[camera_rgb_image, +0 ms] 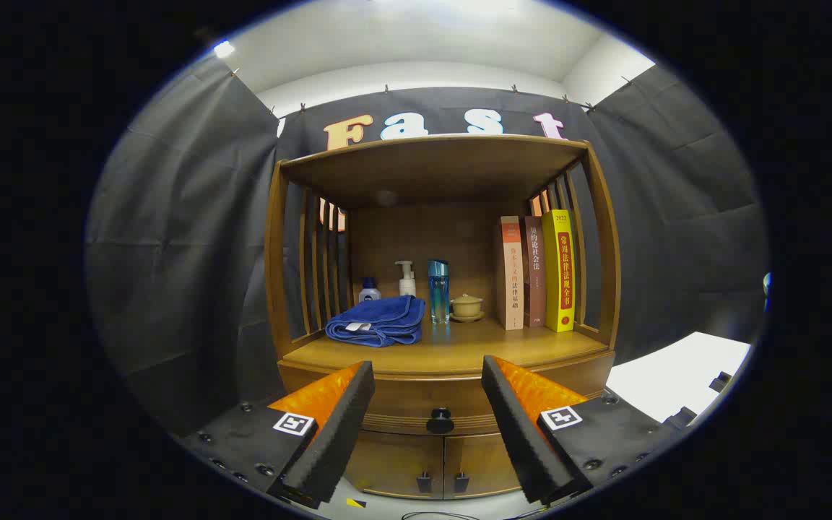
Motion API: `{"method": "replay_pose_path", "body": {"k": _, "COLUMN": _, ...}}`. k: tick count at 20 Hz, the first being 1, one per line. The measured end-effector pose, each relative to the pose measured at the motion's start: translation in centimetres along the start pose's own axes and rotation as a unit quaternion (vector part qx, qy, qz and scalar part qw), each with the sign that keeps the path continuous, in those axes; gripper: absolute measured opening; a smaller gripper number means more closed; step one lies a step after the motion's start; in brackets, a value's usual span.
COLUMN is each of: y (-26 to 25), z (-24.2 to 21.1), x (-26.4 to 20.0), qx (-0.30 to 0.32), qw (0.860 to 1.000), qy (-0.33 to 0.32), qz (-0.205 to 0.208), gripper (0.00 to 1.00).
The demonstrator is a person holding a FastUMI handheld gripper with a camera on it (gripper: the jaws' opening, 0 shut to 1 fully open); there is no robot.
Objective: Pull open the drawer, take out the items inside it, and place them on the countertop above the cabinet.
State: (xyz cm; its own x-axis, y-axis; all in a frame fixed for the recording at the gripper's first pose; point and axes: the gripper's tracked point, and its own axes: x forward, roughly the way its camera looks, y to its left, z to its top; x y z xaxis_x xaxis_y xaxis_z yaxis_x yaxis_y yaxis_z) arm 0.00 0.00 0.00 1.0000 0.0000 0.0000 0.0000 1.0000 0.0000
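A wooden cabinet stands ahead of me with its drawer (401, 404) shut under the countertop (459, 354). The drawer's dark round knob (440, 419) sits in the gap between my two fingers and some way beyond them. My gripper (428, 374) is open and holds nothing. What lies inside the drawer is hidden.
On the countertop lie a folded blue towel (376, 321), a small blue-capped bottle (369, 290), a white pump bottle (406, 278), a blue tumbler (438, 290), a lidded cup on a saucer (467, 307) and three upright books (536, 271). Two small doors (441, 469) sit below the drawer. A white surface (676, 372) lies to the right.
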Motion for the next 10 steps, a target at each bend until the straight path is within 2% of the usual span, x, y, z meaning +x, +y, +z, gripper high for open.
{"method": "replay_pose_path", "body": {"k": 10, "y": -0.63, "z": 0.38, "x": -0.13, "qx": 0.002, "qw": 1.0, "qy": -0.006, "qz": -0.006, "gripper": 0.98}}
